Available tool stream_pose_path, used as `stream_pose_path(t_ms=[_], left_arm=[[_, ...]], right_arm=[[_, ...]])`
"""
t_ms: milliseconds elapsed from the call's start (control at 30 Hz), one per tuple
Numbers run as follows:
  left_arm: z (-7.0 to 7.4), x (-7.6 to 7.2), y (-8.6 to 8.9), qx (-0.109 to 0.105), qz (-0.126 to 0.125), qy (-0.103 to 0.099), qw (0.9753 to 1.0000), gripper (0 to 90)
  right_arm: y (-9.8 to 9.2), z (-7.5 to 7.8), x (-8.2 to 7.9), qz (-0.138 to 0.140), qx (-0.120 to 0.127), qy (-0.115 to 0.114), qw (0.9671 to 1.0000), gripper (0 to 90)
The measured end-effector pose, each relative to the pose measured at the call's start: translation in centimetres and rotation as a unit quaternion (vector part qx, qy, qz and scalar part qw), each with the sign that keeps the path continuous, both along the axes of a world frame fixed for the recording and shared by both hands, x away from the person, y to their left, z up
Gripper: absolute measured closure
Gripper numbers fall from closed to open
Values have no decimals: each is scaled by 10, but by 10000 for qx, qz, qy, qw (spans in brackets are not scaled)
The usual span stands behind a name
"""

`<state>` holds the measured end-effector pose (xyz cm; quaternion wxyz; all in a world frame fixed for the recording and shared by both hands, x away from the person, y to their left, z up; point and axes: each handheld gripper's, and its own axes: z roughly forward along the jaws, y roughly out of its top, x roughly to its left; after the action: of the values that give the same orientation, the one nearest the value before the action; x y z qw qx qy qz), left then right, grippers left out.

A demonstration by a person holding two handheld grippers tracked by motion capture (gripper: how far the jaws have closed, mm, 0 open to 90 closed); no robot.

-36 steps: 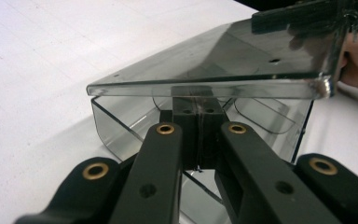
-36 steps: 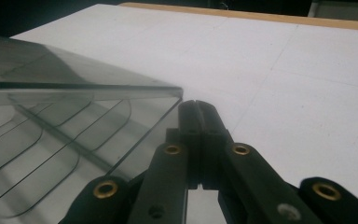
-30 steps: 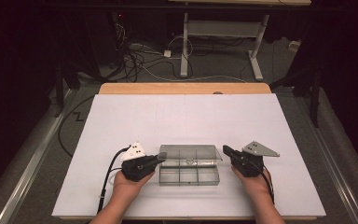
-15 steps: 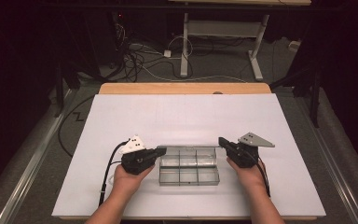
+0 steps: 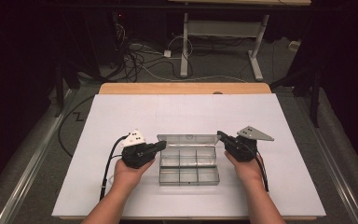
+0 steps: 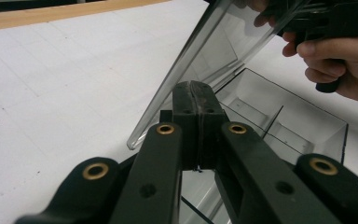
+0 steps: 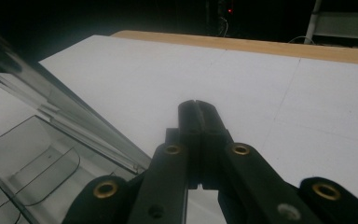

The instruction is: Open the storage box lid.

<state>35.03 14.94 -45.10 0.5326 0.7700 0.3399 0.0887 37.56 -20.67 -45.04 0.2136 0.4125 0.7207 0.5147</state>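
— High view: where's the clear compartment box (image 5: 189,167)?
— Near the front of the white surface (image 5: 121,112), lid (image 5: 188,139) raised, between both tools.
— Their jaws?
— Left tool (image 5: 162,146) and right tool (image 5: 220,135) both pressed together, flanking the lid; cables (image 5: 135,56) litter the floor beyond.

Room dark, black backdrop on all sides. Table (image 5: 121,116) covered by white sheet, bare wooden strip (image 5: 182,88) along far edge. Grey floor (image 5: 223,65) beyond. Tangle of cables (image 5: 140,51) on floor at far left. White metal frame of second desk (image 5: 223,35) behind. Grey rails (image 5: 32,158) flank table.
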Motion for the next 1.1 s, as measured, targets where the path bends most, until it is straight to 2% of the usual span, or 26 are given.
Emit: stream_pose_path(t_ms=[233, 500, 867, 1100], left_arm=[[-1, 3, 2, 115, 25, 5, 9999, 873], [-2, 7, 2, 85, 71, 65, 9999, 873], [-2, 12, 1, 74, 147, 77, 9998, 873], [-3, 15, 2, 70, 166, 105, 9998, 873]], right_arm=[[4, 7, 2, 59, -46, -194, 9998, 900], [9, 9, 3, 84, 26, -237, 9997, 900], [11, 13, 8, 69, 1, -289, 9996, 900], [12, 11, 13, 38, 51, -251, 9997, 900]])
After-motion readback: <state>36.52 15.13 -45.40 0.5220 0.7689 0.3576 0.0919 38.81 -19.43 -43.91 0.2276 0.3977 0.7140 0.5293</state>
